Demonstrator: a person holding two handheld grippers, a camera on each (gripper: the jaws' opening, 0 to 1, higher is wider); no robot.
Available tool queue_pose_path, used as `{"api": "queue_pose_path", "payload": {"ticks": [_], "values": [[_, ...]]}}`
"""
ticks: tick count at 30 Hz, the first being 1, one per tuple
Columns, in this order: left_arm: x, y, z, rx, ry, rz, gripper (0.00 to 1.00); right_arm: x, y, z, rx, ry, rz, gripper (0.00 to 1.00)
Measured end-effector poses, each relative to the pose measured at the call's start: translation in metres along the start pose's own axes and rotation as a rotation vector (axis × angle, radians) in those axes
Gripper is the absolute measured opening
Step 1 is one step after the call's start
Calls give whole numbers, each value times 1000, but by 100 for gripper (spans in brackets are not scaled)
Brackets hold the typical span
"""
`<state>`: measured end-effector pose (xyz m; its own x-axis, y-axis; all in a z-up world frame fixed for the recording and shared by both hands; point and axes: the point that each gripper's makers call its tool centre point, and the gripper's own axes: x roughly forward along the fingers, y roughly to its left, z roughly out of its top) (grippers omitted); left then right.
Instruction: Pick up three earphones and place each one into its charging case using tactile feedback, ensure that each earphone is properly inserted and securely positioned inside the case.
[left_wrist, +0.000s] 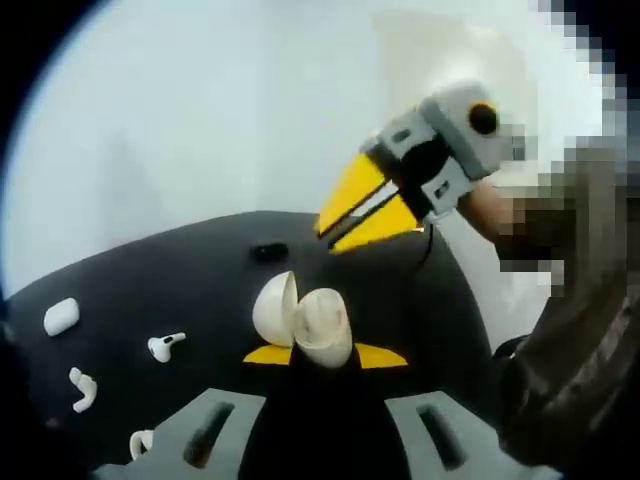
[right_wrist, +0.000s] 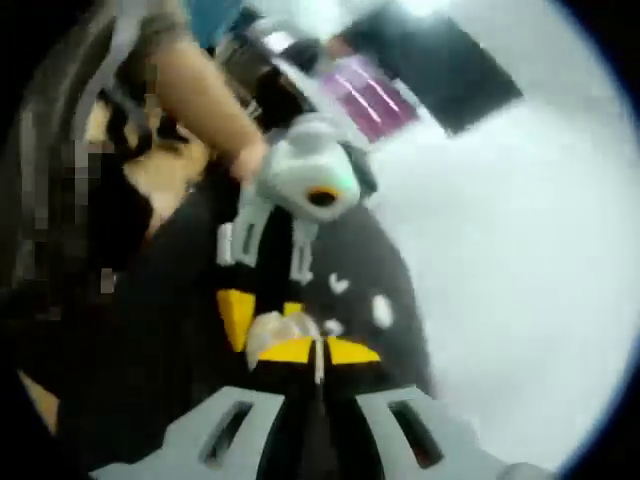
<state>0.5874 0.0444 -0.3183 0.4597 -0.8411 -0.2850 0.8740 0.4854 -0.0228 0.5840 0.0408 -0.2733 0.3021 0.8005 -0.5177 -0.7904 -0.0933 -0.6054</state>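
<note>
The left gripper (left_wrist: 325, 356) pinches an open white charging case (left_wrist: 300, 322) between its yellow tips, lid hinged up on the left. In the left gripper view the right gripper (left_wrist: 372, 213) hangs above and just behind the case, its yellow jaws pressed almost together; whether they hold anything cannot be told. In the right gripper view the right gripper (right_wrist: 318, 352) has its tips nearly touching, with the case (right_wrist: 268, 327) and the left gripper (right_wrist: 255, 315) just beyond.

Below lies a black mat (left_wrist: 150, 270) on a pale surface (left_wrist: 180, 110). On the mat's left part sit a closed white case (left_wrist: 61, 316), one earphone (left_wrist: 165, 346) near the middle, another earphone (left_wrist: 83, 390) lower left, and a third earphone (left_wrist: 140, 443) at the bottom edge, all well apart. A small black object (left_wrist: 269, 252) rests further back.

The right gripper view, blurred, shows a dark panel (right_wrist: 440, 60) and a purple item (right_wrist: 365, 95) in the room beyond.
</note>
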Motion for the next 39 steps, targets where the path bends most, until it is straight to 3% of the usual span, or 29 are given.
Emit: {"api": "queue_pose_path", "payload": {"ticks": [3,7,21,24,26,30,32,33,36,39], "values": [[-1,2,0,2,0,1,18,10,-4,-6,115,-13,8,6],[-1,2,0,6,0,0,18,15,-5,0,249,-80,46,7],[2,-8,1,7,2,0,18,9,8,-1,279,-157,97,6],[2,-6,1,11,1,3,18,-8,-11,7,409,-303,52,20],[2,-6,1,19,1,7,18,-17,-18,1,459,-357,57,27],[2,-5,2,26,0,5,18,-13,-16,-36,660,-370,165,26],[2,-6,2,31,-1,4,18,-6,-4,-36,715,-402,248,26],[2,-6,2,33,-2,4,18,-3,5,-35,723,-395,301,27],[1,-9,2,27,0,0,18,15,11,-32,678,-362,277,27],[1,-8,1,15,4,17,19,23,16,-21,660,-383,284,24]]}}
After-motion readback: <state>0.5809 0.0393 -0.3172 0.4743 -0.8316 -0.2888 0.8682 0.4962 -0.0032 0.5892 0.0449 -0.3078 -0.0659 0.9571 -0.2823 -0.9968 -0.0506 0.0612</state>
